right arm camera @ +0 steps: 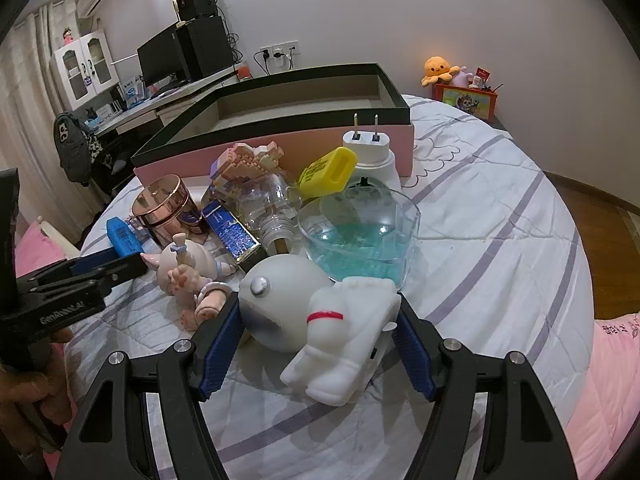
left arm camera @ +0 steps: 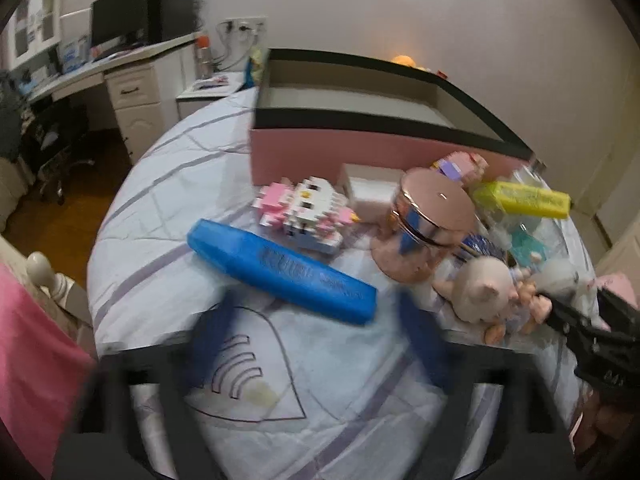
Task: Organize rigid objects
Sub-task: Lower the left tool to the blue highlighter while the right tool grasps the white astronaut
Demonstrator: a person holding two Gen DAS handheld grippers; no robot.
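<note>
Rigid objects clustered on a bed before an empty box.
Right gripper point(right arm camera: 318, 344) fingers clasp the astronaut figure point(right arm camera: 320, 332); left gripper point(left arm camera: 316, 344) fingers stand wide, empty, just short of the blue case point(left arm camera: 280, 270); the pink box point(right arm camera: 280, 120) stands behind.

Open box point(right arm camera: 280, 136) at the back of the bed point(right arm camera: 500, 240), plug adapter point(right arm camera: 370, 148) and brick figure point(right arm camera: 244, 160) before it, glass bowl point(right arm camera: 360, 236) nearer, astronaut figure point(right arm camera: 332, 328) in front, doll point(right arm camera: 188, 272) left of astronaut, lidded jar point(right arm camera: 164, 208) behind the doll.
</note>
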